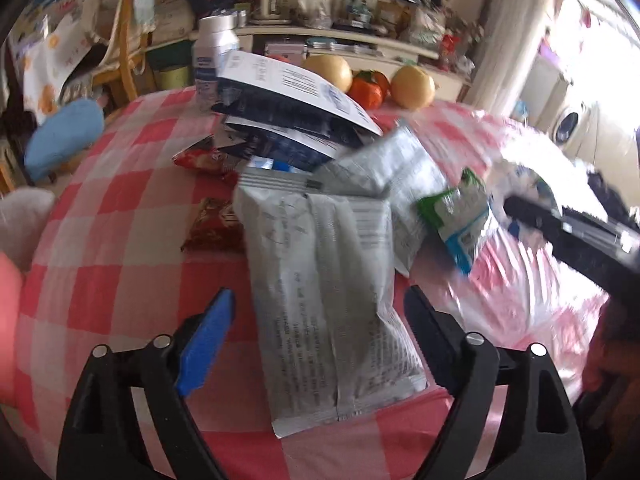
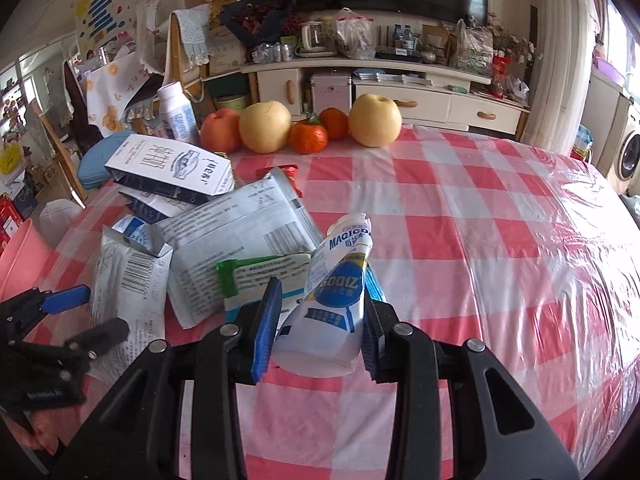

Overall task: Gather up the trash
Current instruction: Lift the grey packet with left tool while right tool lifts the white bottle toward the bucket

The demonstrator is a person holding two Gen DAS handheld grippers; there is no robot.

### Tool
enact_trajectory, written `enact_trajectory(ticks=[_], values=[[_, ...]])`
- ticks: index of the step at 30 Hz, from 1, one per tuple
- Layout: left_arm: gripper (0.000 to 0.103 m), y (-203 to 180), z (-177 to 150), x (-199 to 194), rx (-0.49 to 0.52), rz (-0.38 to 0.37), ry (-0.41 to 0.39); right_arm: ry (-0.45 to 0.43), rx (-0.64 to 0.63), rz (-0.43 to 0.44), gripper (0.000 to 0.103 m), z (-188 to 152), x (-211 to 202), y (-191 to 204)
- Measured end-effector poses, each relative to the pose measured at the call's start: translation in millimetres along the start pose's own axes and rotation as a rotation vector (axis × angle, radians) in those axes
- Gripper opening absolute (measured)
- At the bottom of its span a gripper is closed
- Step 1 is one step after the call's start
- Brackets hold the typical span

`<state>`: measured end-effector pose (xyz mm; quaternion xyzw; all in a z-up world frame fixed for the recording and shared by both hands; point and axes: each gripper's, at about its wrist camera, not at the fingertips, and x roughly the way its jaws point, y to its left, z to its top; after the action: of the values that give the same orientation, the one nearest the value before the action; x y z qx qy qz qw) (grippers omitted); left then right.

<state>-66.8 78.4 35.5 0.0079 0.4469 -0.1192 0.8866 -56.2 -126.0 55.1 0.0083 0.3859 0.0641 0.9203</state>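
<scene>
Both grippers: my right gripper clamps a white-and-blue pouch; my left gripper gapes empty above a grey wrapper.

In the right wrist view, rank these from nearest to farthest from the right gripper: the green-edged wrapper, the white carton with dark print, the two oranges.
1. Green-edged wrapper: just left of the right gripper, beside the white pouch in its fingers.
2. White carton with dark print: farther back on the left, atop the pile.
3. Two oranges: at the table's far edge, between the pears.
</scene>
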Motion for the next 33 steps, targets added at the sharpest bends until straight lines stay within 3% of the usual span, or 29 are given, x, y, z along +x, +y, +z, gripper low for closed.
enact_trajectory(ticks=[4, 7, 16, 19, 27, 33], values=[[0.091, -13, -5, 15, 0.06, 0.068, 0.031, 0.0, -0.011, 0.009, 0.038, -1, 0, 2], [0.091, -16, -4, 28, 0.058, 0.073, 0.047, 0.001, -0.005, 0.022, 0.038, 0, 0, 1], [0.058, -8, -3, 22, 0.029, 0.036, 0.019, 0.009, -0.025, 0.062, 0.037, -2, 1, 13], [0.051, 3, 5, 7, -0.009, 0.025, -0.016, 0.013, -0.021, 0.089, 0.038, -1, -2, 20], [0.05, 54, 17, -34, -0.166, -0.046, -0.085, -0.002, -0.078, 0.143, 0.038, 6, -12, 64], [0.05, 119, 24, -70, -0.308, 0.001, -0.159, -0.006, -0.143, 0.24, 0.038, 15, -19, 123]])
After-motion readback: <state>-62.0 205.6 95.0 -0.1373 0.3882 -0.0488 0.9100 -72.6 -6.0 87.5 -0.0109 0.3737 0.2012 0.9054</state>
